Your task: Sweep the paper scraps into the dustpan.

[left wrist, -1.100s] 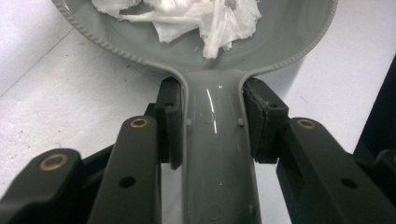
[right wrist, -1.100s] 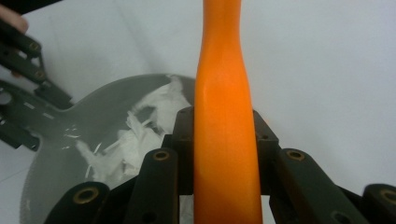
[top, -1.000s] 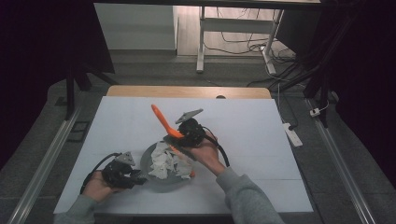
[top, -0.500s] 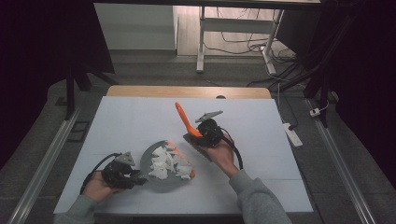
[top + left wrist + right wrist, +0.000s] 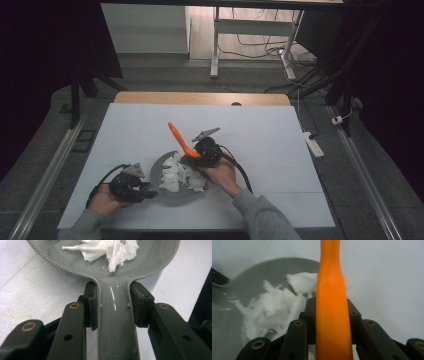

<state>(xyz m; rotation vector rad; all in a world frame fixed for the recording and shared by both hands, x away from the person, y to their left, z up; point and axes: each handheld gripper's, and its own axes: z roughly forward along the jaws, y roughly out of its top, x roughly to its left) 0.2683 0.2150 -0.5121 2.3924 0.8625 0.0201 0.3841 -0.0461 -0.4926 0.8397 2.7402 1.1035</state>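
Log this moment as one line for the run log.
left claw: shut on pan handle | right claw: shut on orange utensil | pan: on table, holds crumpled white paper

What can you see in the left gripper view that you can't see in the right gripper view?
In the left gripper view, the left gripper is shut on the grey pan handle, with the pads pressing on both sides of it where it joins the pan.

In the right gripper view, the right gripper is shut on an orange utensil handle, which runs up the middle of the picture; this picture is a bit blurry.

Both views share the grey pan, the crumpled white paper in it, and the white table underneath.
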